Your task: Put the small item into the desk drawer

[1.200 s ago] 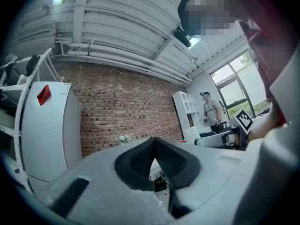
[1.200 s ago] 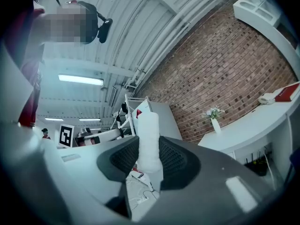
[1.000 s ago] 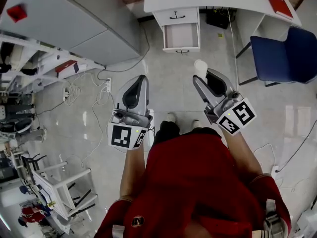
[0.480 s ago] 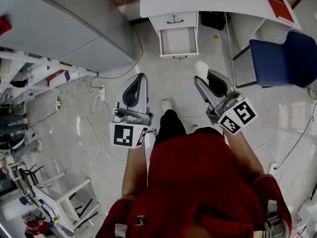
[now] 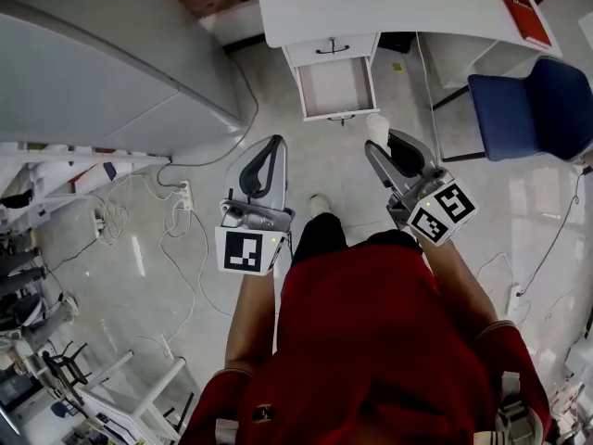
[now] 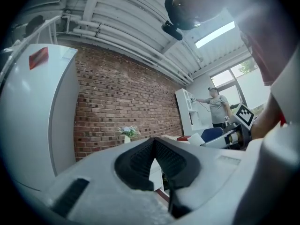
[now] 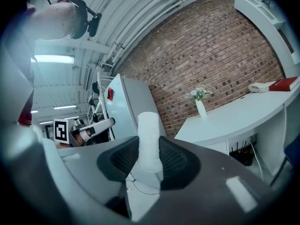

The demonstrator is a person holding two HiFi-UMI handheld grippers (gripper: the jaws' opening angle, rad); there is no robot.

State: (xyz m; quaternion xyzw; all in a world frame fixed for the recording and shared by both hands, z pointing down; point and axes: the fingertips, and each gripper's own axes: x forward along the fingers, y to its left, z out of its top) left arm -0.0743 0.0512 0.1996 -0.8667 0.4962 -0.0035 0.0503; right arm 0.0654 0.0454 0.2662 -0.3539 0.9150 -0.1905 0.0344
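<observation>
Drawer (image 5: 338, 86) hangs open under white bench (image 5: 398, 7); blue chair (image 5: 533, 105) right of drawer. Right claw (image 5: 382, 142), near drawer front, part-open, clamps white roll (image 7: 149, 144). Left claw (image 5: 271, 146) closed, empty.

the person has walked forward; the left gripper (image 5: 271, 145) and right gripper (image 5: 384, 143) are now nearer the open drawer (image 5: 336, 89).

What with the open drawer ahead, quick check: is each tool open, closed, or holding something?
Left tool: closed, empty.
Right tool: closed on the white item.
</observation>
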